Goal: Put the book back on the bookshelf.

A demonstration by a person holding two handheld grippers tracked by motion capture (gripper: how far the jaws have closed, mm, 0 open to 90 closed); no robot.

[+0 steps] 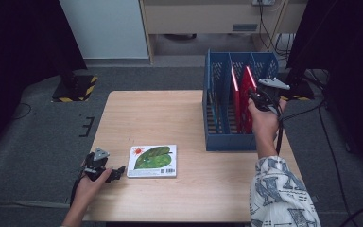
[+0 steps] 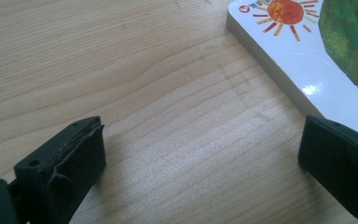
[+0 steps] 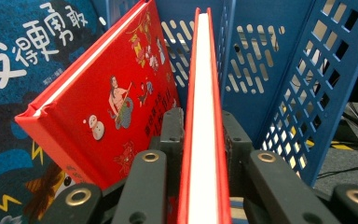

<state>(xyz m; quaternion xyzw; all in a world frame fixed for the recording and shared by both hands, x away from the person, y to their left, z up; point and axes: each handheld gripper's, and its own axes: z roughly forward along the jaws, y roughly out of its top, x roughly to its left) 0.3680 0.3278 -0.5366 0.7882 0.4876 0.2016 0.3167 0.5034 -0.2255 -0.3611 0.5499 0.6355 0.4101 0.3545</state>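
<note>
A pale wooden table (image 1: 170,118) is seen on grey carpet, with dark stands and cables at its far corners. At its near edge, at about 7 o'clock, the left gripper (image 1: 116,171) is held low over the wood by a bare hand, jaws spread wide with nothing between them. A leaf book (image 1: 152,161) lies flat just beside it toward 3 o'clock, the right-hand jaw tip close to its corner. Farther off, at about 2 o'clock, a blue rack (image 1: 217,142) stands upright. The right gripper (image 1: 254,97) is raised over the rack's right side by a patterned-sleeved arm, its jaws pinching the edge of an upright red book (image 3: 204,116). A second red book (image 3: 107,98) leans beside it.
</note>
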